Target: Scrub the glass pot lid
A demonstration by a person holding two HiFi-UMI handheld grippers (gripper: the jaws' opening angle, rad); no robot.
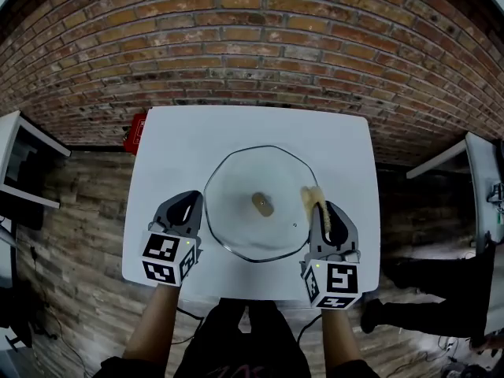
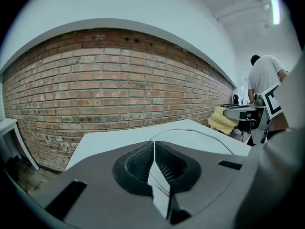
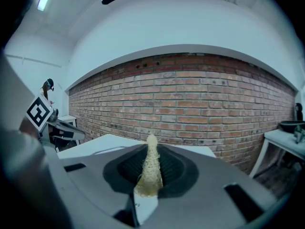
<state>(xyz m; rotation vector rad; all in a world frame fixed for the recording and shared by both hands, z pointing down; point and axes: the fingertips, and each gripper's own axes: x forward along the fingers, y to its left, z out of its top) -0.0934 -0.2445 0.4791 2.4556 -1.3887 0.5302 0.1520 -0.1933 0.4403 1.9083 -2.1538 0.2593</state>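
Note:
A round glass pot lid [image 1: 236, 203] with a tan knob [image 1: 262, 205] lies flat in the middle of the white table [image 1: 173, 148]. My left gripper [image 1: 194, 198] hovers at the lid's left rim, jaws shut with nothing between them [image 2: 153, 149]. My right gripper [image 1: 323, 208] is over the lid's right rim, shut on a yellow sponge [image 1: 313, 201]; the sponge is squeezed thin between the pads [image 3: 150, 168]. From the left gripper view the lid's rim [image 2: 190, 133] and the sponge [image 2: 222, 120] in the other gripper show ahead.
A red object [image 1: 135, 132] sits on the floor past the table's far left corner. A brick wall [image 1: 252, 46] runs behind the table. White shelves [image 1: 24, 172] stand left, another white surface [image 1: 480, 172] right. A person [image 2: 264, 78] stands at the far right.

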